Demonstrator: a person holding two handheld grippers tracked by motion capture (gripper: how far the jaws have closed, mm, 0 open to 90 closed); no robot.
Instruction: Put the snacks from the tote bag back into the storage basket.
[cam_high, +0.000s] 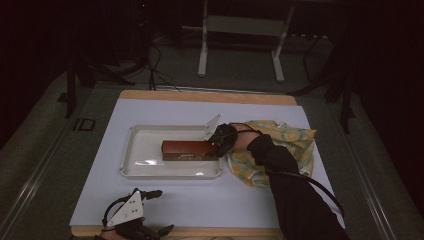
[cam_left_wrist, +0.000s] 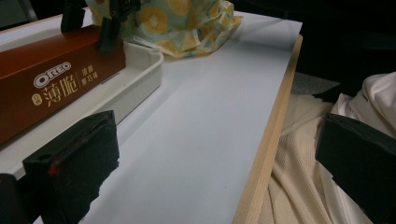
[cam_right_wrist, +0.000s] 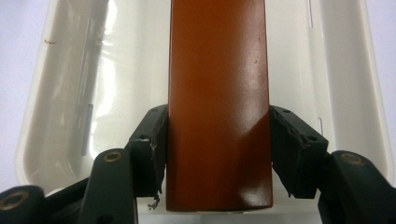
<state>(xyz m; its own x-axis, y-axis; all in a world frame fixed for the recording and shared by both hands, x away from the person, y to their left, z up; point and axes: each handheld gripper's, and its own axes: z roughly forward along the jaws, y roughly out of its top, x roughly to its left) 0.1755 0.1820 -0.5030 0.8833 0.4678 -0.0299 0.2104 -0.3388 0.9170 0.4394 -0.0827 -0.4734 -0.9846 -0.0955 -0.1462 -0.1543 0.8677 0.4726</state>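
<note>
Right claw (cam_high: 220, 141) clamped on the near end of the brown Oreo box (cam_high: 189, 150), one jaw pressed to each long side, seen plainly in the right gripper view (cam_right_wrist: 218, 154) with the box (cam_right_wrist: 218, 93) running straight away between the jaws. Box lying flat inside the white tray (cam_high: 131, 155), toward the tray's right half, long axis across the desk (cam_high: 200, 200). Tray sitting mid-desk on the pale sheet, its glossy floor (cam_right_wrist: 70, 102) catching reflections either side of the box. Dark sleeve (cam_high: 290, 190) reaching in from the bottom right, crossing over a yellow-patterned cloth (cam_high: 295, 140) crumpled just beside the tray's right edge. A black cable trailing from the right claw down along the sleeve.

Left claw (cam_high: 150, 212) down at the near-left edge of the desk, well apart from the tray, grey three-cornered plate on top, jaws spread wide and gripping nothing. From the left gripper view (cam_left_wrist: 219, 158), both black jaws far apart, bare white desk surface between them, wooden desk edge (cam_left_wrist: 271, 140) running diagonally, cream clothing beyond it. In that same view, box (cam_left_wrist: 51, 88) with white Oreo lettering resting in the tray (cam_left_wrist: 140, 70), the right claw pinching its far end, citrus-print cloth (cam_left_wrist: 182, 23) bunched behind.
</note>
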